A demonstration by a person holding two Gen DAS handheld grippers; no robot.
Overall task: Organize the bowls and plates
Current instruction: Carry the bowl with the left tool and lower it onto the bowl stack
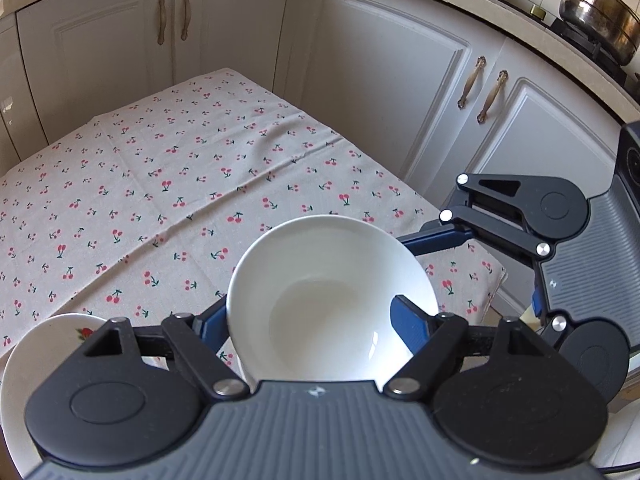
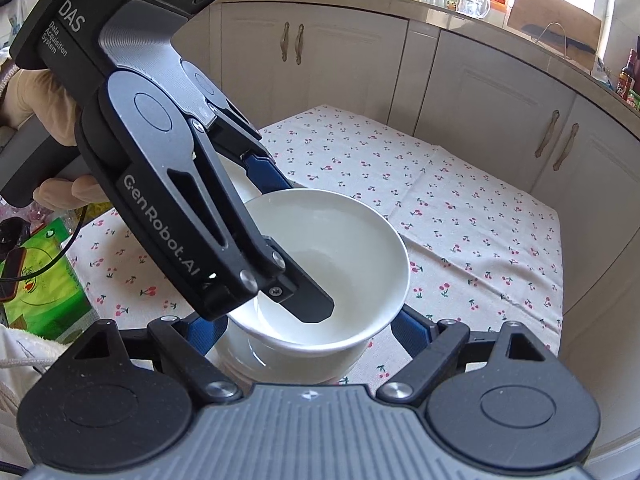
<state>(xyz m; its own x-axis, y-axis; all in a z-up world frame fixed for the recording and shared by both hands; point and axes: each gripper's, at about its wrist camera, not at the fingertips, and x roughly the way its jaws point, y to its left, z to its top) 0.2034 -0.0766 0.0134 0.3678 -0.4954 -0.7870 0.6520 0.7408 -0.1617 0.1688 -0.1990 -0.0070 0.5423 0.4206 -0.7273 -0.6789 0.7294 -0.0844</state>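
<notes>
— White glazed china, is it? Where is it?

— Yes, a smooth round bowl [image 1: 320, 264] with a flared rim, glossy inside. It sits over the near end of the bench [image 1: 132, 184], which is covered by a creased beige cloth [image 2: 460, 216] printed with small red cherries.

— How are you holding it?

— My left hand [image 2: 36, 96], in a tan glove, wraps the grey handle, and my left hand-held gripper [image 1: 312, 312] slants steeply down into the bowl. One black-backed finger [image 2: 308, 300] lies inside against the wall and the blue-padded one is outside the rim, so it is clamped on the bowl's wall.

— And the other side?

— My right hand-held gripper [image 2: 310, 330] points down at a similar slant from the near side. Its blue fingers [image 2: 408, 326] stand on either side, below the flared rim. The rim hides the pads, so I cannot tell whether they press on anything.

— Is something under the bowl?

— A second white piece [image 2: 280, 364] with a faintly ribbed side shows beneath it, perhaps another bowl. I cannot tell whether the two touch.

— Anything else nearby?

— A white plate [image 1: 44, 352] with a red fruit print lies at the bench's near left corner, partly behind my left gripper's black linkage. Cream panelled cabinet doors [image 1: 380, 80] with curved bronze handles ring the bench, and a dented steel pot [image 1: 600, 12] sits on the hob up to the right.
</notes>
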